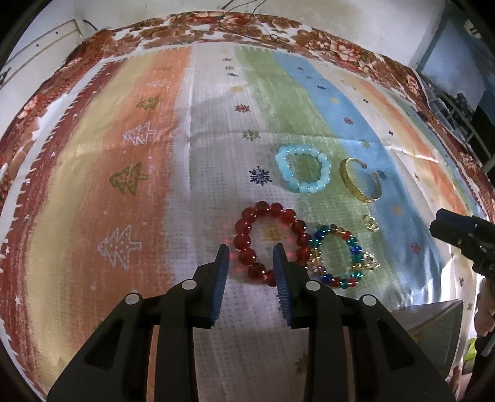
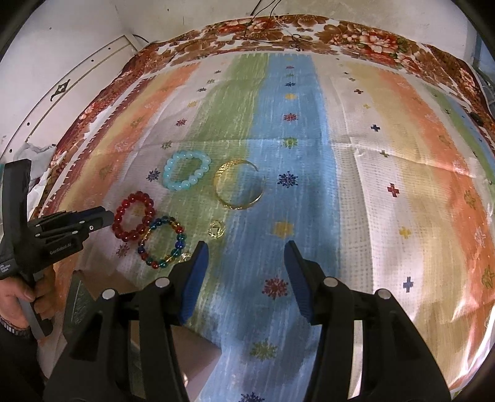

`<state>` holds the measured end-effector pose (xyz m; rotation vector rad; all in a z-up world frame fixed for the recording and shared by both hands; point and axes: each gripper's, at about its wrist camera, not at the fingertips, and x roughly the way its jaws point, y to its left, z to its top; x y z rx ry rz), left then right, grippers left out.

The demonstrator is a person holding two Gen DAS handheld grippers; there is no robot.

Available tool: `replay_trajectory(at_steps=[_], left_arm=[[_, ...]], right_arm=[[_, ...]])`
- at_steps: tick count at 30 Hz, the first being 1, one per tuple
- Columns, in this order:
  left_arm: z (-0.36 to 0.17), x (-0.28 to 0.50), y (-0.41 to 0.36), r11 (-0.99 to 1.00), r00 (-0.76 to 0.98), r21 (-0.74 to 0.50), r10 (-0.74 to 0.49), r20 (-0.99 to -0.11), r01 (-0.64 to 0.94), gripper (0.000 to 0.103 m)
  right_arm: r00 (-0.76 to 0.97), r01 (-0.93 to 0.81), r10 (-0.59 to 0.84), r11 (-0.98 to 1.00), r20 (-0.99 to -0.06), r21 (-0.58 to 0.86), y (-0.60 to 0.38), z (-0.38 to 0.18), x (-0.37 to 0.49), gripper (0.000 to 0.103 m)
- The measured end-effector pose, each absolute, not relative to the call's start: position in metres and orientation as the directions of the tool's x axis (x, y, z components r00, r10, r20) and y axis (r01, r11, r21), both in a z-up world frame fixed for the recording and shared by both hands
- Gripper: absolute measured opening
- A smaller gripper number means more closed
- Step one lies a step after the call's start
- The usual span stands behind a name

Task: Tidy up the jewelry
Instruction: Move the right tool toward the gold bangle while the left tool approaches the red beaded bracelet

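Note:
A red bead bracelet point(image 1: 270, 239) point(image 2: 133, 215) lies on the striped cloth. My left gripper point(image 1: 251, 258) point(image 2: 105, 216) is open, its jaws either side of the bracelet's near edge. A multicoloured bead bracelet point(image 1: 335, 255) point(image 2: 163, 242) touches the red one. A pale blue bead bracelet point(image 1: 304, 169) point(image 2: 186, 170) and a gold bangle point(image 1: 360, 180) point(image 2: 239, 184) lie farther back. A small gold ring point(image 1: 370, 222) point(image 2: 216, 232) lies between the bangle and the multicoloured bracelet. My right gripper point(image 2: 244, 258) is open and empty over the blue stripe, right of the jewelry.
The striped cloth point(image 1: 123, 185) point(image 2: 371, 185) covers a table with a floral cover point(image 1: 216, 24) beneath. A grey box corner point(image 1: 433, 321) point(image 2: 80, 297) sits at the near edge. A wall stands behind.

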<state>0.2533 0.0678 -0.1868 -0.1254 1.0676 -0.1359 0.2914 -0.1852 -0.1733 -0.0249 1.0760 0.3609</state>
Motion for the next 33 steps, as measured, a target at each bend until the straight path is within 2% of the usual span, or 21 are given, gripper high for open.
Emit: replay_trajectory(at_steps=[18,24,33], left_arm=[[-0.2,0.265,0.069,0.99,0.458,-0.131,-0.144,-0.877,0.061,0.032],[-0.2,0.265,0.065,0.995,0.468,-0.071,-0.094,-0.879,0.067,0.033],[-0.205,0.267,0.067,0.994,0.463,-0.08,-0.105,-0.88,0.073,0.035]], right_arm=[[0.388,-0.29,0.232,0.949,-0.892,0.121,-0.181,-0.202,0.329,0.054],[0.382,-0.302,0.232,0.946,-0.895,0.117,-0.178,-0.209,0.342,0.055],[0.409,-0.261,0.249,0.954,-0.878,0.149,-0.176,-0.212,0.358,0.055]])
